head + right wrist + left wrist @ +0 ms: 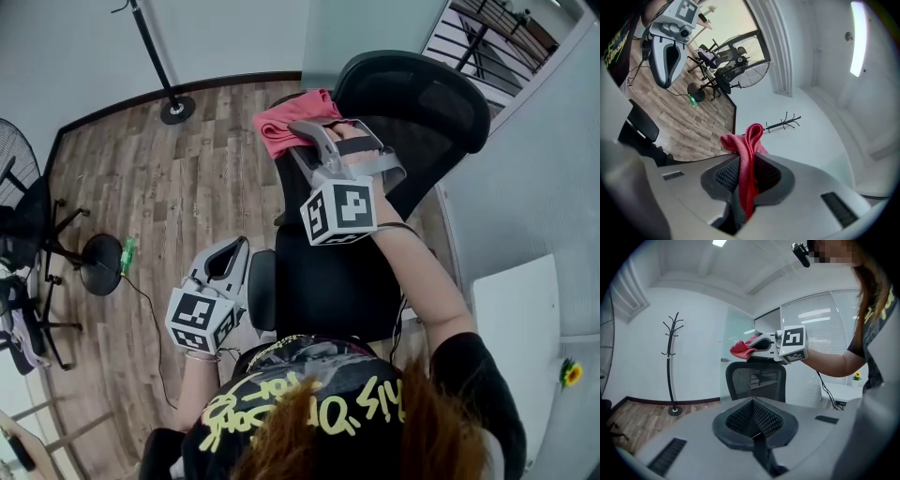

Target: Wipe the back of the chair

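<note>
- wood-pattern floor and white walls surround the black office chair, which stands in the middle of the room with its mesh back close in front of the person.
- the pink cloth is at the top edge of the chair back, near its left corner (i cannot tell if it really touches the mesh).
- the right gripper has its jaws pressed together on this cloth; in the right gripper view the cloth goes down between the pads and a fold stands up above them.
- the left gripper is lower, beside the chair's left side and apart from it; its jaws are closed together with nothing between them.
- farther away are a black coat stand by the wall, a standing fan, and a white desk on the right.
</note>
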`<action>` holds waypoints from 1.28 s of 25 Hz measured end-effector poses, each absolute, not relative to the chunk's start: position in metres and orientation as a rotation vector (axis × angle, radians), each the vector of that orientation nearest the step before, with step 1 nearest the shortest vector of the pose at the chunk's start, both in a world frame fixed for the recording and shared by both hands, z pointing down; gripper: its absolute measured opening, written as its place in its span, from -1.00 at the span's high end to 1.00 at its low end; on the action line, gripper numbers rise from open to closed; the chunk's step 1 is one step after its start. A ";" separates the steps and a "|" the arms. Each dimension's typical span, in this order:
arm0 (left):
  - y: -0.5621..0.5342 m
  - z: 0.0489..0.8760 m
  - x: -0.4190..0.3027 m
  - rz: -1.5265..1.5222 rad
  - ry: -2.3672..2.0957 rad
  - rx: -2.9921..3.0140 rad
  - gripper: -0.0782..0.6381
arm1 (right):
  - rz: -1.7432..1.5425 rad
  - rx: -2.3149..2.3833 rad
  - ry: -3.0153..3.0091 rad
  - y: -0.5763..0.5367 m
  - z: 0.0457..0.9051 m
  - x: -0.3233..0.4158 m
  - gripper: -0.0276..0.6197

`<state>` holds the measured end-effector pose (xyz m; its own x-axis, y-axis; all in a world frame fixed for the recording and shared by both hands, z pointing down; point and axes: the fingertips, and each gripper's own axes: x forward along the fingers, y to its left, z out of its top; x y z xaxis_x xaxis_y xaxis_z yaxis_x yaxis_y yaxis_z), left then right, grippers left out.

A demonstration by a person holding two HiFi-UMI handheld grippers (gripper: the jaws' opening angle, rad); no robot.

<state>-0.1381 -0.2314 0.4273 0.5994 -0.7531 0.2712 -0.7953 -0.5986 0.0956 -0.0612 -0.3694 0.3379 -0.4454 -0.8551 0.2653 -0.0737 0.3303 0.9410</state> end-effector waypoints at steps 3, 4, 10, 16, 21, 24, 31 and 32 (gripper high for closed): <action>-0.230 0.428 -0.138 0.296 -1.283 2.617 0.80 | -1.178 0.801 -1.779 -0.367 0.351 -0.065 0.73; -0.229 0.428 -0.137 0.295 -1.282 2.618 0.80 | -1.170 0.793 -1.782 -0.367 0.355 -0.067 0.73; -0.225 0.429 -0.139 0.293 -1.276 2.616 0.80 | -1.142 0.741 -1.824 -0.358 0.378 -0.082 0.73; -0.223 0.430 -0.139 0.301 -1.277 2.606 0.80 | -1.116 0.692 -1.866 -0.350 0.399 -0.094 0.73; -0.222 0.429 -0.140 0.307 -1.280 2.609 0.80 | -1.058 0.700 -1.945 -0.341 0.406 -0.097 0.73; -0.222 0.428 -0.139 0.309 -1.277 2.618 0.80 | -1.001 0.741 -2.027 -0.332 0.405 -0.096 0.73; -0.226 0.425 -0.131 0.316 -1.262 2.637 0.80 | -0.885 0.817 -2.199 -0.305 0.396 -0.091 0.73; -0.227 0.425 -0.129 0.315 -1.260 2.641 0.80 | -0.867 0.833 -2.222 -0.302 0.394 -0.089 0.73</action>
<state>-0.1295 -0.2268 0.4250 0.6142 -0.7397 0.2749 -0.7820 -0.6173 0.0861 -0.0891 -0.3021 0.3944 -0.6194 -0.7246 0.3021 -0.3288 0.5889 0.7384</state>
